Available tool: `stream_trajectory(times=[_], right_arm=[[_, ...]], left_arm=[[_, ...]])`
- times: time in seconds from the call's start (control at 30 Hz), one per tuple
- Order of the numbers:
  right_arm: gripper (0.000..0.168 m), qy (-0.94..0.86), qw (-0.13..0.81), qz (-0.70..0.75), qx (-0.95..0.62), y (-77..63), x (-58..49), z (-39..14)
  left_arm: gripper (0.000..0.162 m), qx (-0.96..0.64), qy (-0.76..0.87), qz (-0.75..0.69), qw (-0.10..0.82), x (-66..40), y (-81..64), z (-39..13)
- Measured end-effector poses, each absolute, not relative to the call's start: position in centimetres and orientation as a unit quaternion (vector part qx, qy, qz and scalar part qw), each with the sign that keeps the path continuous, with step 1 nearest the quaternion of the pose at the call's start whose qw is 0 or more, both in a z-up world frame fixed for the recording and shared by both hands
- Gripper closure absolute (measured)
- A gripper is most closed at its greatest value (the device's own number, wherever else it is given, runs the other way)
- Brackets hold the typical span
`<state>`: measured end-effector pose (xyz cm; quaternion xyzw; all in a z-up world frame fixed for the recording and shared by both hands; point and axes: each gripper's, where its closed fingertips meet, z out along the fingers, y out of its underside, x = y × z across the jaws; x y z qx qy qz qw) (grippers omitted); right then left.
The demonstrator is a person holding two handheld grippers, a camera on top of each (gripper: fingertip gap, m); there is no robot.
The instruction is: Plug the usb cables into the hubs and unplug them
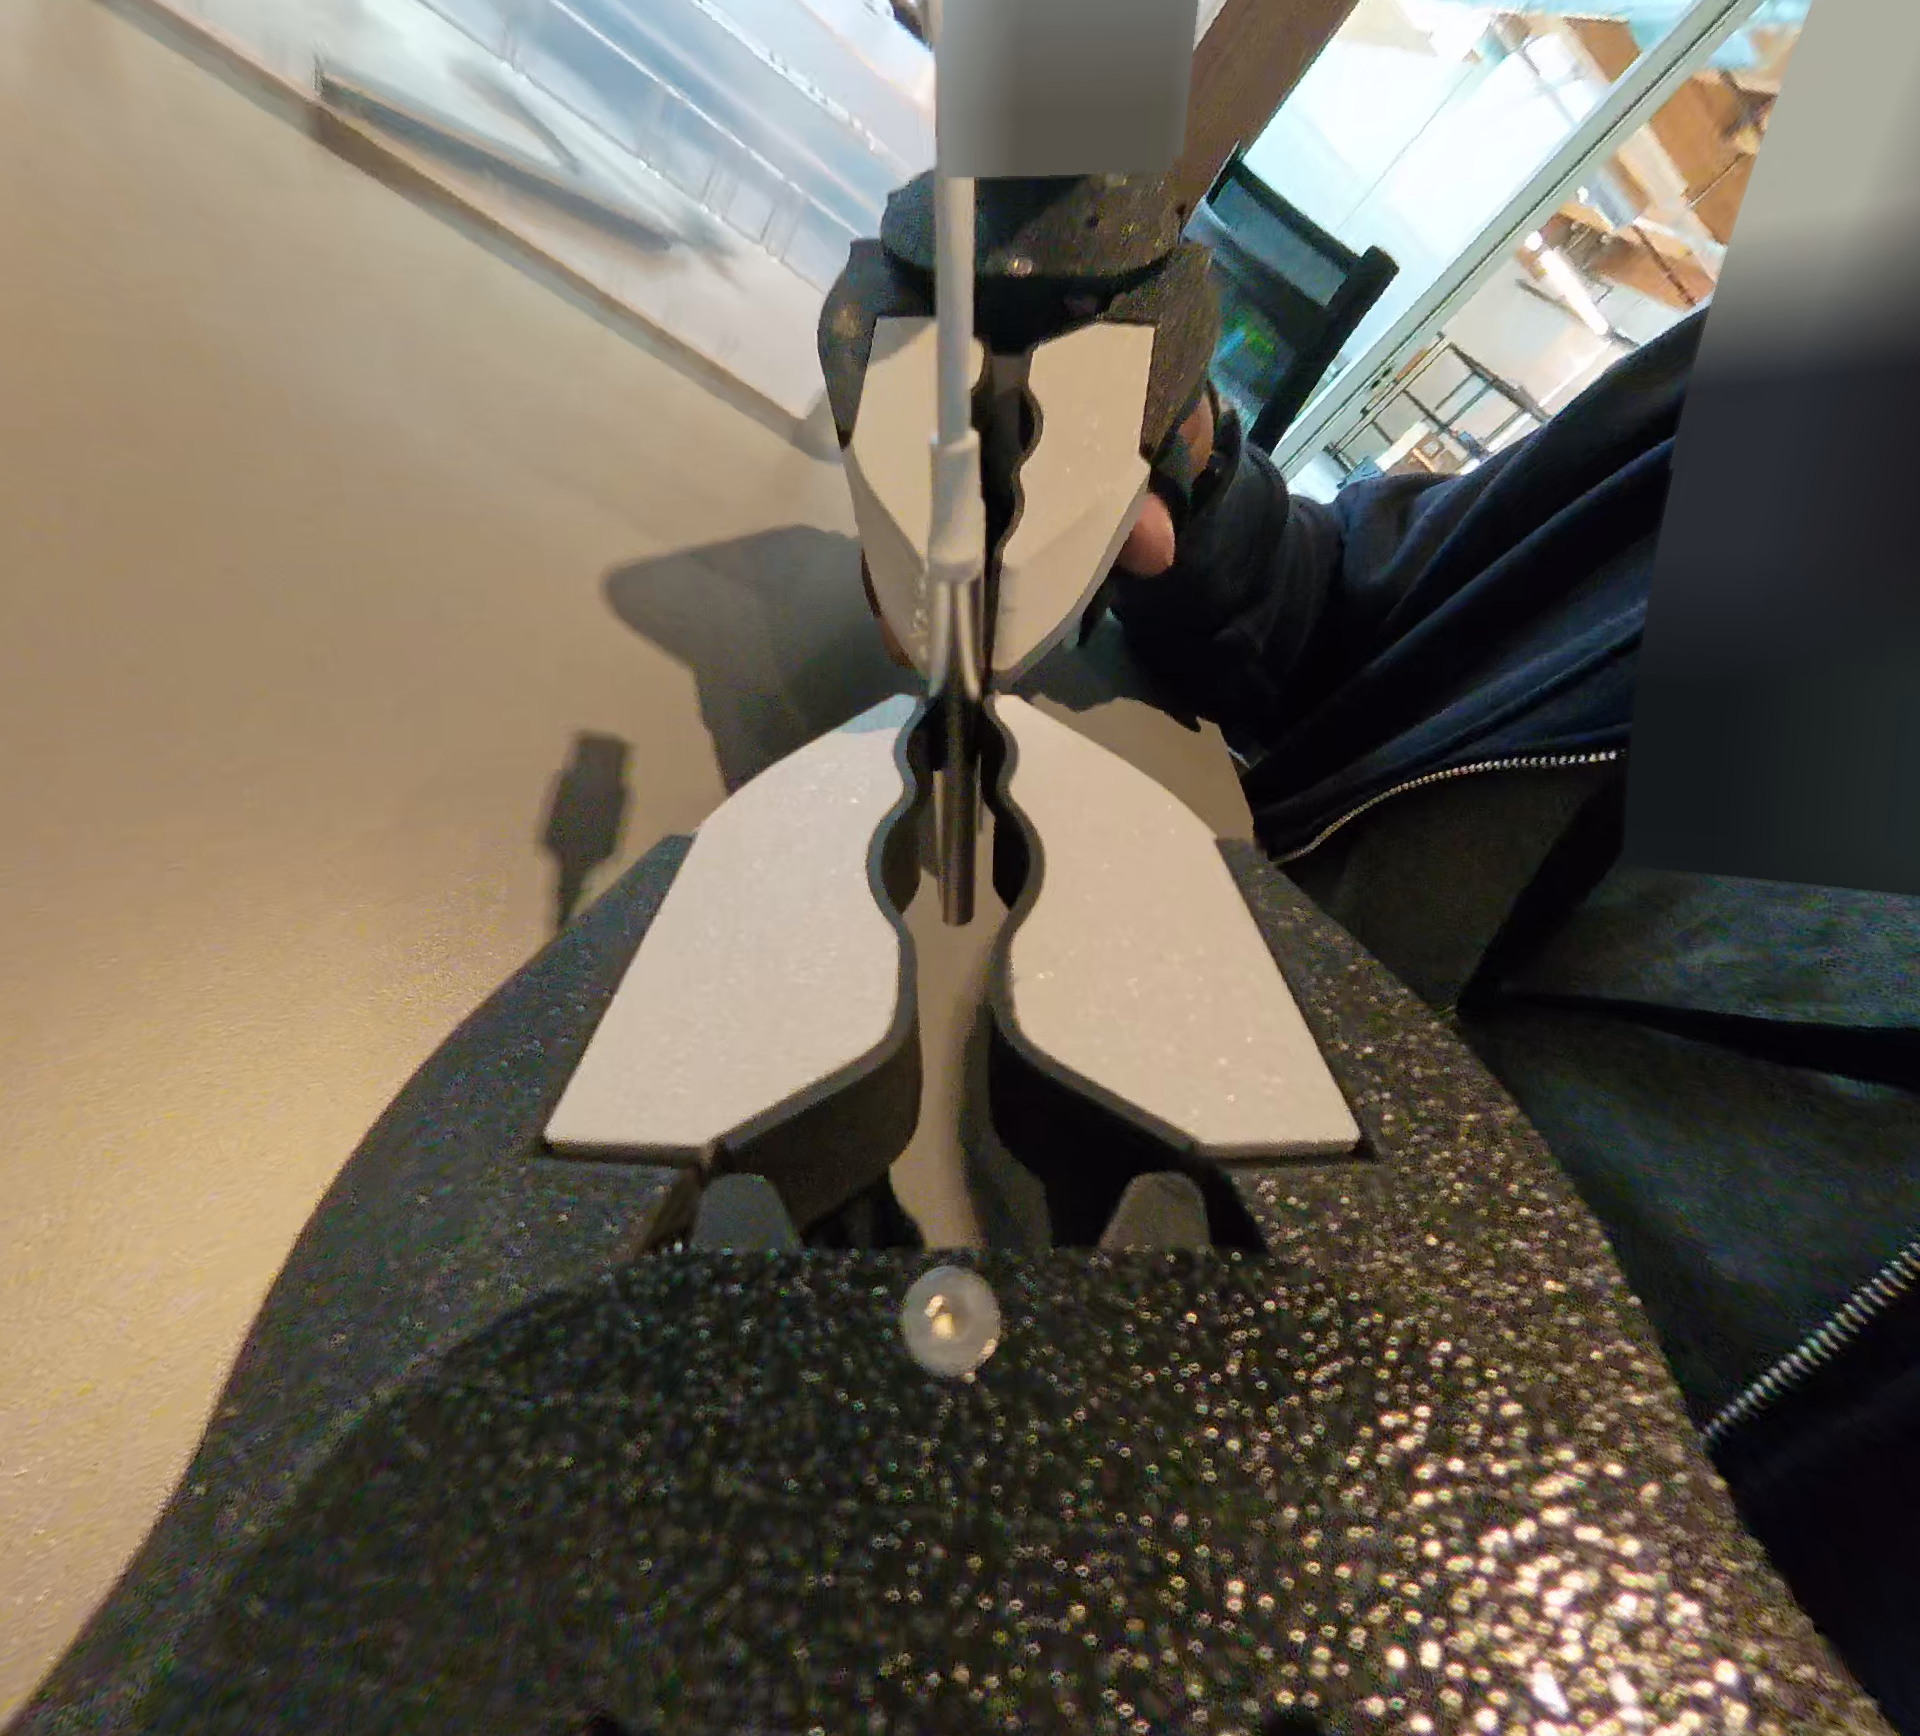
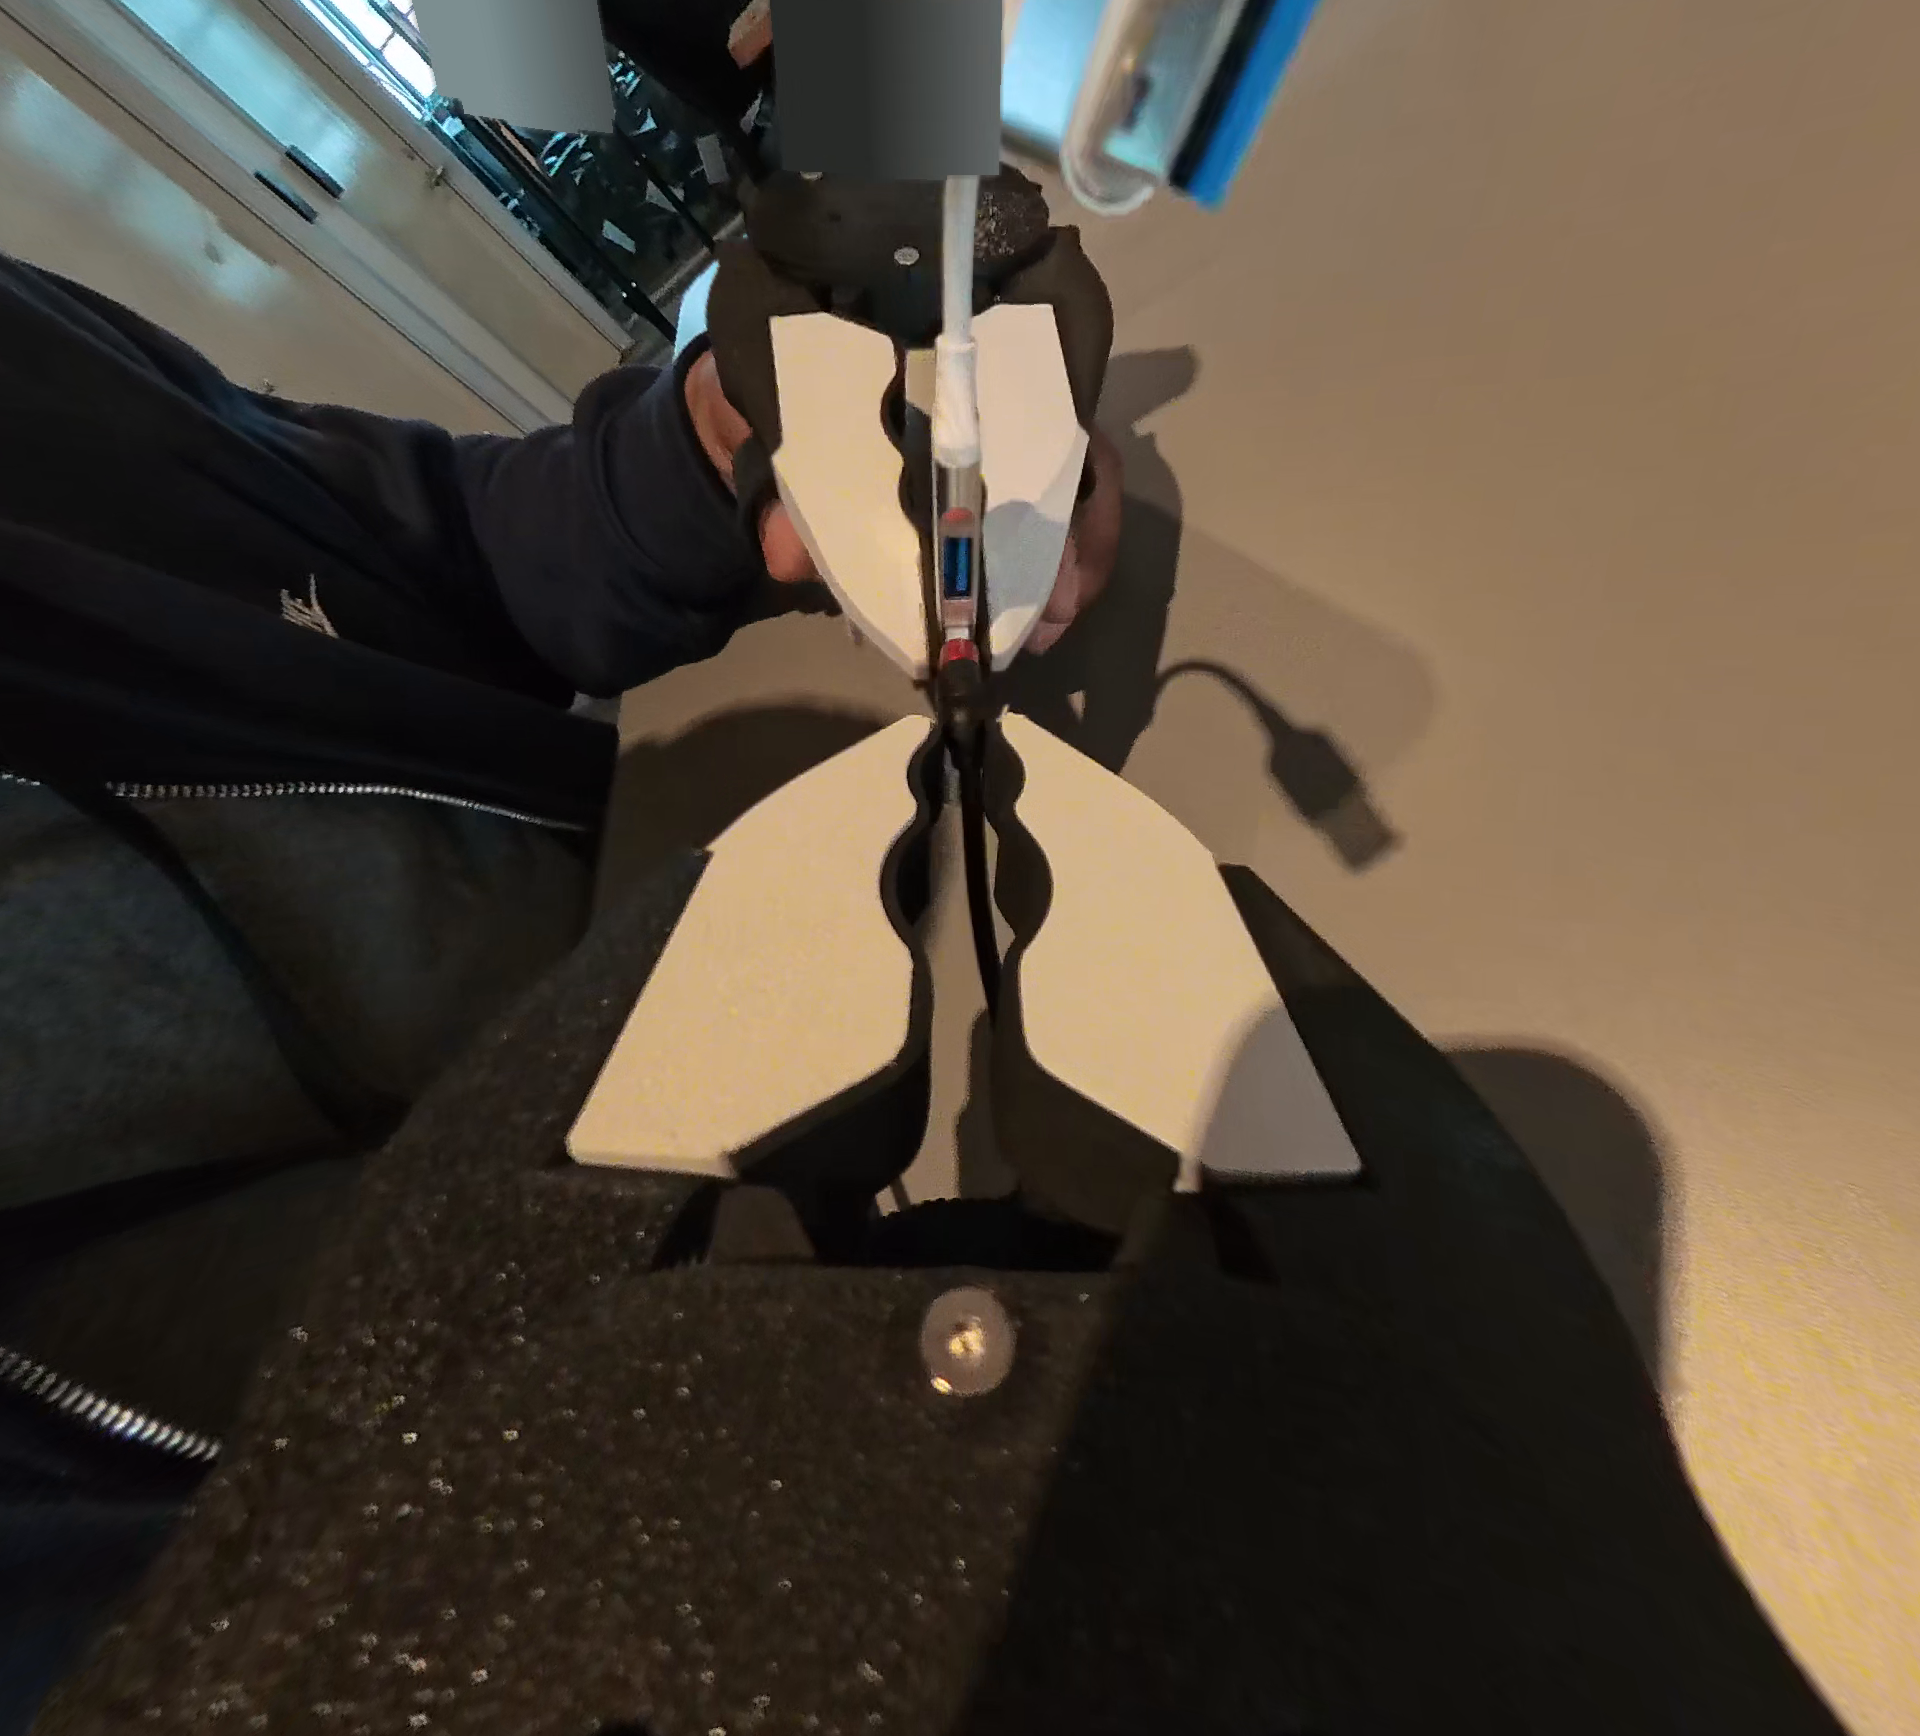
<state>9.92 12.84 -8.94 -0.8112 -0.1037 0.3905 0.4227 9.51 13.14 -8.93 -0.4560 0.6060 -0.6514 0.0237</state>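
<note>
Two grippers meet tip to tip above the table (image 1: pixel 208 647). Left gripper (image 1: pixel 951 730) is clamped on a slim grey hub (image 1: pixel 951 813), its white lead (image 1: pixel 956 284) running out beyond the tips. Right gripper (image 2: pixel 961 730) pinches a black cable (image 2: pixel 977 865) whose plug meets the hub (image 2: pixel 958 564). Right of the hub, a loose black plug (image 2: pixel 1320 782) lies on the table (image 2: pixel 1610 543).

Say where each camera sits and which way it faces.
Left wrist view: on the left hand-held gripper, facing the right hand-held gripper across the table; a dark sleeve shows.
Right wrist view: on the right one, gripping a black cable, facing the left one gripping the hub; sleeve shows.
Shared: both grippers, white cable, table.
</note>
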Motion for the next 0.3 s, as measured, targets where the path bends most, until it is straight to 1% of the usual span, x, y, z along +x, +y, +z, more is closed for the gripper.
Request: stream_trajectory(times=[0.3], right_arm=[[0.162,-0.082,0.444,0.414,-0.790,13.36,10.09,-8.34]], left_arm=[[0.155,-0.454,0.594,-0.663,0.039,9.63,13.55,-8.42]])
